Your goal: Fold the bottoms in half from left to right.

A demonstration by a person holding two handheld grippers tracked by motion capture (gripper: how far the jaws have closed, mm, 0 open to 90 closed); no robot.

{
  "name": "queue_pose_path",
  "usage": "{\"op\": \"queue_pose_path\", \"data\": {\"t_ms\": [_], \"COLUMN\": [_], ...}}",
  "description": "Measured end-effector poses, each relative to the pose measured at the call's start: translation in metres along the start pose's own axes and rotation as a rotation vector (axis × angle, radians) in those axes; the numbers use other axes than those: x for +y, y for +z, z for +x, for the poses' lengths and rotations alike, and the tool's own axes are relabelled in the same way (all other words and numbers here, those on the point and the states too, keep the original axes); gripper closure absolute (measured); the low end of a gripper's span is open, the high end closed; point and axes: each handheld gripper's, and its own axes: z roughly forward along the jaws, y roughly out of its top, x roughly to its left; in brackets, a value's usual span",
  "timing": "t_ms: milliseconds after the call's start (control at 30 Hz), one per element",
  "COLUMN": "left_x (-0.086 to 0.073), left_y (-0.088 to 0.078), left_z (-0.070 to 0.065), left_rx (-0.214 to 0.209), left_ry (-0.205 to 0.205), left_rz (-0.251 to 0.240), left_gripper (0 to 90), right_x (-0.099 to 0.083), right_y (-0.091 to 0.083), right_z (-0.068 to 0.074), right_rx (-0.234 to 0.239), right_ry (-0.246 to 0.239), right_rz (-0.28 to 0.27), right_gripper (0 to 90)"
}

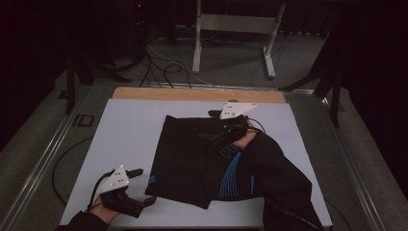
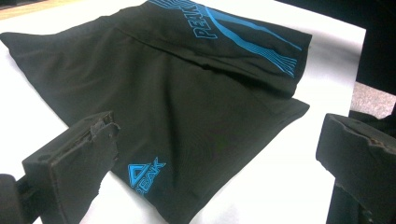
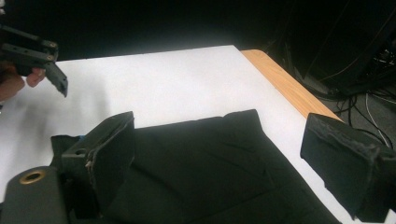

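Note:
Black shorts with blue PEAK prints lie flat on the white table top, one side folded over so its blue line pattern faces up. My left gripper is open at the garment's near left corner, its jaws wide apart on either side of the small logo and holding nothing. The left gripper hovers just off the cloth. My right gripper stands open over the far part of the shorts. The right gripper has only cloth below its jaws.
A wooden strip runs along the table's far edge. Behind it are a metal stand and floor cables. A dark sleeve covers the garment's right side. The other hand's gripper is far off.

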Motion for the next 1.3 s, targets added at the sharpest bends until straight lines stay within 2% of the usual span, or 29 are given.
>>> {"op": "queue_pose_path", "data": {"t_ms": [100, 233, 467, 533, 767, 833, 967, 1133, 1300], "left_x": [-0.001, -0.004, -0.008, -0.011, -0.014, -0.015, -0.017, -0.02, -0.021], "left_y": [0.001, 0.002, 0.005, 0.006, 0.011, 0.013, 0.015, 0.018, 0.024], "left_z": [0.001, 0.004, 0.009, 0.012, 0.016, 0.016, 0.015, 0.016, 0.016], "left_rx": [0.0, -0.003, -0.011, -0.013, 0.003, 0.0, 0.011, 0.005, 0.03], "left_ry": [-0.012, -0.027, -0.058, -0.075, -0.121, -0.12, -0.091, -0.094, -0.096], "left_rz": [0.004, 0.015, 0.031, 0.056, 0.137, 0.167, 0.204, 0.248, 0.291], "left_gripper": [0.0, 0.0, 0.0, 0.0, 0.0, 0.0, 5.3, 15.8, 27.6], "right_x": [0.003, 0.008, 0.011, 0.012, 0.011, 0.011, 0.01, 0.008, 0.005], "right_y": [0.009, 0.022, 0.044, 0.057, 0.079, 0.084, 0.091, 0.097, 0.103], "right_z": [-0.002, -0.003, -0.006, -0.006, -0.008, -0.007, -0.007, -0.005, -0.006], "right_rx": [0.007, -0.018, 0.016, 0.029, 0.048, 0.055, 0.059, 0.069, 0.072], "right_ry": [-0.002, -0.007, -0.009, -0.003, 0.003, 0.002, 0.002, 0.003, 0.005], "right_rz": [0.006, -0.01, 0.001, 0.01, 0.021, 0.023, 0.027, 0.038, 0.054], "right_gripper": [10.5, 10.6, 10.6, 10.6, 10.6, 10.6, 10.6, 10.7, 10.7]}}
